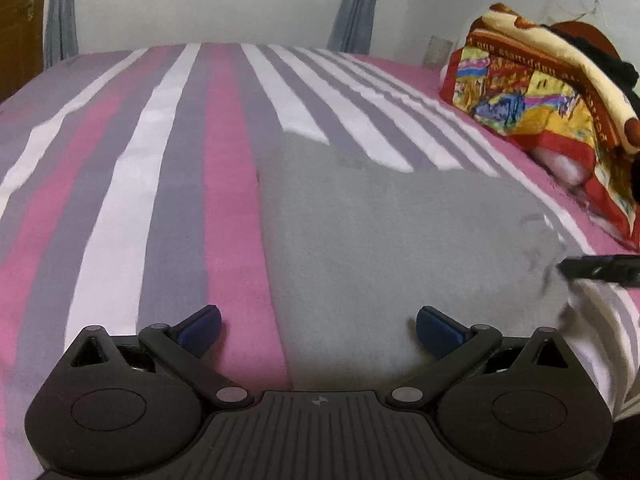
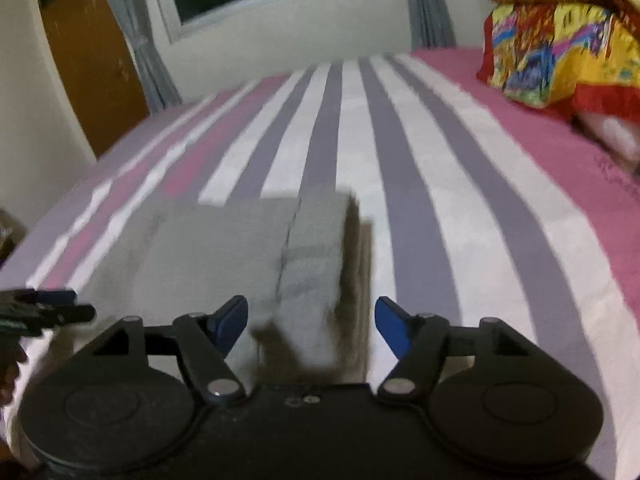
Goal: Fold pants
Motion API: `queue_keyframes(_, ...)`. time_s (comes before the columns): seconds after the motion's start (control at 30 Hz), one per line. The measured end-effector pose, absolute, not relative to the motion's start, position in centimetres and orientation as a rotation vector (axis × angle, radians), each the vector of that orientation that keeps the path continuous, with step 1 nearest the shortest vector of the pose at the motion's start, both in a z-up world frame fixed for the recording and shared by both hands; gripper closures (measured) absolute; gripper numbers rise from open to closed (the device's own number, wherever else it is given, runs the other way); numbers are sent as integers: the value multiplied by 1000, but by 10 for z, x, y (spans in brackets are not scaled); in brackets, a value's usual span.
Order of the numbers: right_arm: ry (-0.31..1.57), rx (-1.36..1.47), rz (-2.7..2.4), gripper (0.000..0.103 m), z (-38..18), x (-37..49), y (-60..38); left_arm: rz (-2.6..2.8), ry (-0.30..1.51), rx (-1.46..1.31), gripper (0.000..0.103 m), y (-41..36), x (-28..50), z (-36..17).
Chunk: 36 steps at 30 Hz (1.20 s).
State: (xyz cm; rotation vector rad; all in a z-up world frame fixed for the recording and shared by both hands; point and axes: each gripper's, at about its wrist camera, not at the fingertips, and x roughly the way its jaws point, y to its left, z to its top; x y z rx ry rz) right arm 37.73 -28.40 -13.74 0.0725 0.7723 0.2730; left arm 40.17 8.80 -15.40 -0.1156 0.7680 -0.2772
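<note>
The grey pants (image 1: 400, 248) lie folded into a flat block on the striped bed. In the right wrist view they (image 2: 224, 252) show a thicker band along the right edge. My left gripper (image 1: 319, 326) is open just above the pants' near left edge, holding nothing. My right gripper (image 2: 311, 322) is open over the pants' near right edge, holding nothing. The right gripper's tip (image 1: 600, 268) shows at the right edge of the left wrist view. The left gripper's tip (image 2: 48, 308) shows at the left edge of the right wrist view.
The bed sheet (image 1: 180, 200) has pink, grey and white stripes. A colourful folded blanket (image 1: 540, 92) lies at the far right over a pillow, also in the right wrist view (image 2: 560, 52). A wall with a window and curtains stands behind; a brown door (image 2: 92, 64) is at left.
</note>
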Motion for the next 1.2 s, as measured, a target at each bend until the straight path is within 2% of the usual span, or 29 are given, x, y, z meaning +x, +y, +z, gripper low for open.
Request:
queue_keyframes(0.03, 813, 58, 272, 20, -151, 380, -282, -269, 792, -118, 0, 88, 399, -162)
queue_keyframes(0.13, 855, 126, 272, 16, -168, 384, -281, -262, 794, -187, 0, 97, 396, -172)
queue_keyframes(0.47, 853, 189, 254, 15, -163, 381, -283, -281, 776, -180, 0, 96, 396, -177)
queue_keyframes(0.67, 802, 248, 281, 21, -155, 372, -293, -301, 769, -173, 0, 100, 397, -179)
queue_keyframes(0.83, 766, 309, 291, 21, -155, 375, -304, -308, 766, -173, 0, 99, 400, -181)
queue_keyframes(1.0, 817, 389, 306, 16, -173, 388, -312, -314, 765, -177, 0, 97, 402, -182)
queue_keyframes(1.07, 795, 369, 304, 20, -170, 385, -310, -313, 756, -177, 0, 98, 401, -180)
queue_keyframes(1.1, 763, 352, 310, 25, -164, 381, -308, -308, 741, -181, 0, 100, 400, -178)
queue_keyframes(1.13, 734, 341, 321, 38, -159, 377, -306, -297, 726, -184, 0, 102, 399, -177)
queue_keyframes(1.2, 700, 326, 320, 43, -152, 371, -304, -288, 718, -195, 0, 106, 398, -179)
